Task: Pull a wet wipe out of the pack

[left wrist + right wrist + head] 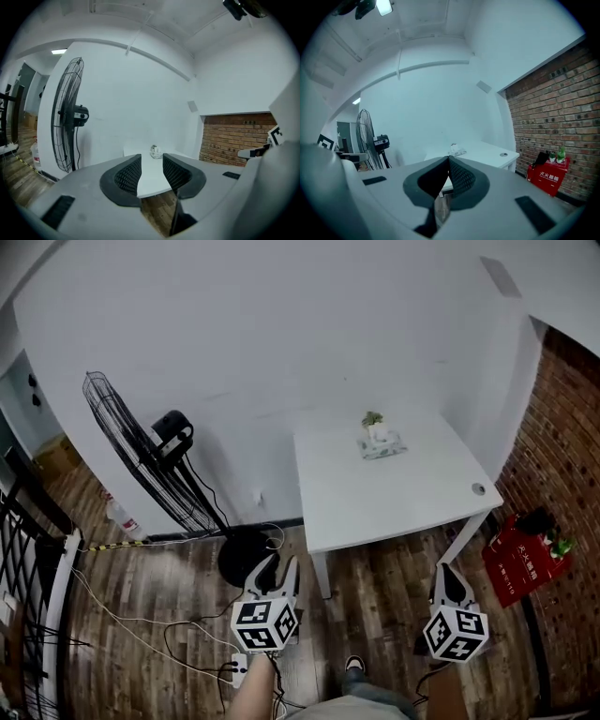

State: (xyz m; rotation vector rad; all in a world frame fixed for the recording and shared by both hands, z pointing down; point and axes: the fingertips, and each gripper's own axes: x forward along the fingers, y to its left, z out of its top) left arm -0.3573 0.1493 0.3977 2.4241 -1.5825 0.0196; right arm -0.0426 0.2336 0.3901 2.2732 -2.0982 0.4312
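Note:
A pack of wet wipes [380, 442] with a white wipe standing out of its top lies near the far edge of a white table [412, 493]. In the left gripper view the pack [155, 151] is small and far off, and in the right gripper view the pack [456, 151] is also distant. My left gripper [277, 570] hangs over the wooden floor in front of the table's left corner, open with nothing between its jaws. Over the floor near the table's right front leg, my right gripper [449, 579] is shut and empty.
A black standing fan [150, 460] stands left of the table, cables trailing from a power strip [240, 667] on the floor. A red box [521, 561] sits by the brick wall at right. A black rack [23, 568] lines the left edge. A shoe [353, 666] shows below.

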